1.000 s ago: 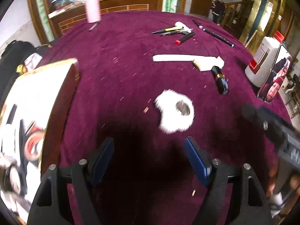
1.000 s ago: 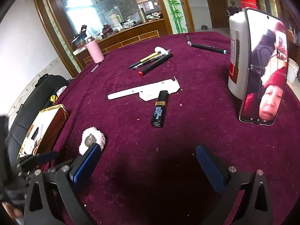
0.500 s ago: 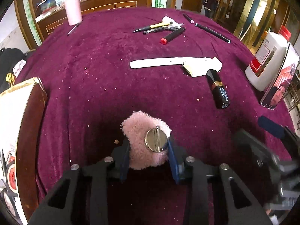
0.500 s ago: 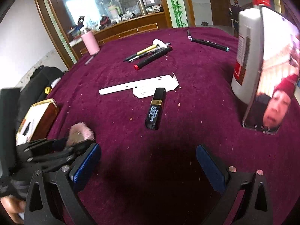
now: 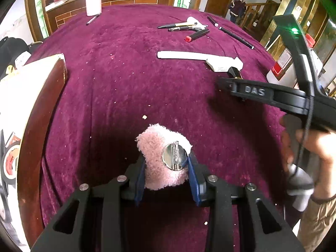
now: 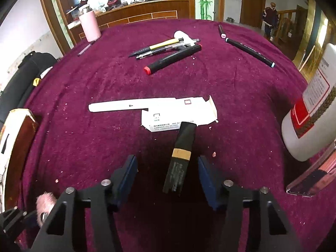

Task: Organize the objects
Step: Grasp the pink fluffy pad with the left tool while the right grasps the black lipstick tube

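Left wrist view: While the left gripper [image 5: 166, 174] has its blue pads pressed on both sides of a fluffy pink brooch with a round silver pin back [image 5: 162, 159], lifted slightly off the maroon velvet tablecloth [image 5: 117, 88], the side of the right gripper [image 5: 271, 96] reads "DAS" in raised letters.
Change, left: A second ago these jaws stood wide and empty, with the brooch lying flat ahead of them.
Room, left: The gold-edged brown box [image 5: 31, 113] crowds the left edge; open cloth lies ahead up to the flattened white cardboard carton [image 5: 199, 57].
Right wrist view: The right gripper [image 6: 167, 176] is closing, its jaws half apart around a black lipstick tube with a gold band [image 6: 180, 159] that lies flat, pads not touching it.
Writing, right: Small print on the tube and carton is unreadable.
Change, right: The tube lay well ahead before.
Room, right: A white bottle with a red label [image 6: 310, 113] stands near the right edge.
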A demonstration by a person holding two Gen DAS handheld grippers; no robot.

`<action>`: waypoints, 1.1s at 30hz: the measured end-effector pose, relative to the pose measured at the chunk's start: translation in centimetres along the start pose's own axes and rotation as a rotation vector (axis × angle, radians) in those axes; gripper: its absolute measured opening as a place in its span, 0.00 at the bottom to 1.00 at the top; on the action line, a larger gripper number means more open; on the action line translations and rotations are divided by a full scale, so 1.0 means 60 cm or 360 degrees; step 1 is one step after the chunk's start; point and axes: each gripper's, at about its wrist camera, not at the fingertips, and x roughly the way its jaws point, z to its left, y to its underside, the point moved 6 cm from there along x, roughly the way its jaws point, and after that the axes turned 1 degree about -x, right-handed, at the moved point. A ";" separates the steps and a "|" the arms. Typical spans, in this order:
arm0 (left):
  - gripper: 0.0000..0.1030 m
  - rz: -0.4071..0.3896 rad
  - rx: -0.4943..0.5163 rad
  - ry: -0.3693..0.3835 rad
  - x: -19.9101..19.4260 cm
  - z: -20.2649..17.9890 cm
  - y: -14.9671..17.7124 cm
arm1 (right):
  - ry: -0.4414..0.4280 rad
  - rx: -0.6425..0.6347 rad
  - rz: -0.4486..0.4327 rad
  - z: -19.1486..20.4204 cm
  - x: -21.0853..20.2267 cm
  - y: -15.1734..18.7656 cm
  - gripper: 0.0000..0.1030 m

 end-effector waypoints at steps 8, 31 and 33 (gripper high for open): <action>0.34 -0.0009 0.0020 -0.0023 0.000 -0.002 0.002 | 0.0069 -0.0114 -0.0033 0.009 0.006 -0.009 0.19; 0.33 -0.0022 -0.0051 0.0039 -0.009 0.005 0.007 | -0.0247 -0.0169 -0.0072 0.058 -0.034 0.031 0.18; 0.33 -0.0025 -0.0054 0.0043 -0.012 0.005 0.009 | -0.0258 -0.0174 -0.0079 0.062 -0.040 0.034 0.18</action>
